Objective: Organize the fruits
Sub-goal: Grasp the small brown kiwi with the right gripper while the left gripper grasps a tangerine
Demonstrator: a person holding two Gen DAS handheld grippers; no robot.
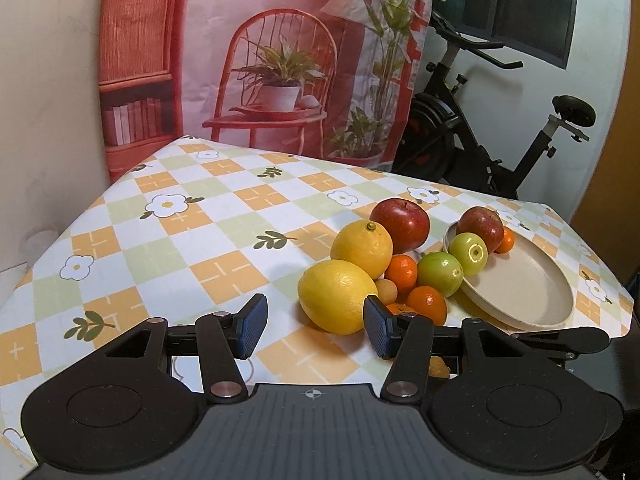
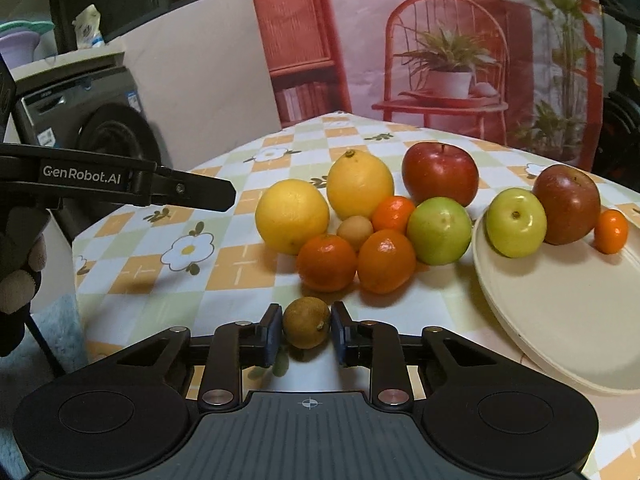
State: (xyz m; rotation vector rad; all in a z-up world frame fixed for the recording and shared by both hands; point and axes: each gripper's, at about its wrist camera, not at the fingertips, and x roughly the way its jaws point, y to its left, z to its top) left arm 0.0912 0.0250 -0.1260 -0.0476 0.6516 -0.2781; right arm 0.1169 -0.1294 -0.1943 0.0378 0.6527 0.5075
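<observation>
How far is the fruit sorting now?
Done: a green apple, a red apple and a small orange fruit lie on the beige plate. In hand: the right gripper pinches a small brown fruit. Left: lemons, oranges and apples on the tablecloth.

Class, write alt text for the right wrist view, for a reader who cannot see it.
The right tool is shut on a small brown fruit at the near edge of a checked tablecloth. Behind lie lemons, oranges, a green apple and a red apple; three more fruits sit on a beige plate.
</observation>
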